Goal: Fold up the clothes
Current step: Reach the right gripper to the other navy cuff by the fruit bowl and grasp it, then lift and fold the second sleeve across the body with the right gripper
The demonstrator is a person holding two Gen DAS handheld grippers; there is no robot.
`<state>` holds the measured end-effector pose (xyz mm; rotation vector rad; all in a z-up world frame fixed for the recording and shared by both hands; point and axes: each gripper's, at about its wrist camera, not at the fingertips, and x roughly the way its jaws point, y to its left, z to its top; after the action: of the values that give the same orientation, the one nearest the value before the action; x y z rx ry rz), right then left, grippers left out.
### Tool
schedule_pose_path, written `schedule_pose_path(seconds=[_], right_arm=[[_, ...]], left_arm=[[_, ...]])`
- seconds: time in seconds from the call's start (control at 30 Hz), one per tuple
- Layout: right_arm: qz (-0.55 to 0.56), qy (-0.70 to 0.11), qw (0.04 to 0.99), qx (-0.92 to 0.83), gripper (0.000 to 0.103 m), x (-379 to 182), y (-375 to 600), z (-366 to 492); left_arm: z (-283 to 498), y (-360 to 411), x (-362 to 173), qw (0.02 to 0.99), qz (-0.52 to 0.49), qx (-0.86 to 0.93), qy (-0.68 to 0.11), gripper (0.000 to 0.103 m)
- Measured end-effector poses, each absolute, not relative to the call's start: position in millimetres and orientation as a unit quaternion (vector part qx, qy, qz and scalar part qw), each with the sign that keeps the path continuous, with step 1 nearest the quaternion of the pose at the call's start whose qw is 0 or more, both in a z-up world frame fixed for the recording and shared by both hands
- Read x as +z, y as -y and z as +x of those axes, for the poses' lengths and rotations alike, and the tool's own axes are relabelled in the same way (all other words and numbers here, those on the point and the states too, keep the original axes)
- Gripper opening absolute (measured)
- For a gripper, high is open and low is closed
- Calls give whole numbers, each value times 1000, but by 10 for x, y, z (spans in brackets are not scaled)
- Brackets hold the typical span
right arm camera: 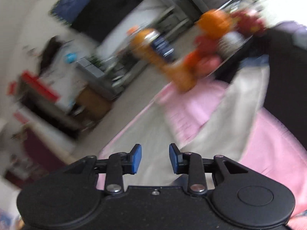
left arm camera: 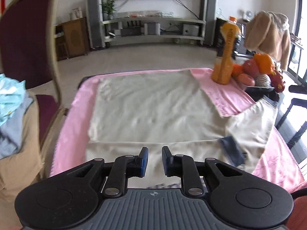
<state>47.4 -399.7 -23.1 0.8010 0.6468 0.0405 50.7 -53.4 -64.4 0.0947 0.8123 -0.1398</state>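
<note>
Left tongs [left arm camera: 155, 161] narrowly parted, right tongs [right arm camera: 155, 158] wider, both empty; cream garment [left arm camera: 153, 107] spread flat; fruit [left arm camera: 255, 67] in bowl [left arm camera: 259, 92].

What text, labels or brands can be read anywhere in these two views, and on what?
None can be read.
Tall orange juice bottle: vertical label lettering, too blurred to read.
Same bottle's dark blue label in the right wrist view: smeared by motion.
Red and white signs on the wall: blurred, unreadable.
</note>
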Motion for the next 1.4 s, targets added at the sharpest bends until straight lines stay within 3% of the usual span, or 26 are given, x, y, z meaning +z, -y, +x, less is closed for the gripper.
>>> schedule_pose_path(seconds=[0.3,0.4,0.6,0.9,1.17,1.27,1.4], right_arm=[[466,-242,847,-89,31,-909,5109,1099],[504,-254,817,-120,23,-1281,5471,1265],[510,-290,792,-170,20,-1715,5826,1538],[429,-271,839,-197,24,-1853,6020,1910],[346,-294,863,-221,22,-1944,5948,2218],[294,-304,876,-230,18,-1935,5838,2305],[204,-317,893,-244,4,-1915,5600,2382]], left_arm=[[1054,1152,-698,902,62,-58,-424,20],[1289,1310,-814,892,71,-28,-446,20],[1458,1527,-966,878,67,-42,-472,20],[1535,1802,-1118,865,71,-82,-491,22],[1599,1846,-1153,865,74,-80,-490,26],[1599,1836,-1178,863,75,-81,-493,26],[1561,1784,-1179,863,74,-80,-493,26]])
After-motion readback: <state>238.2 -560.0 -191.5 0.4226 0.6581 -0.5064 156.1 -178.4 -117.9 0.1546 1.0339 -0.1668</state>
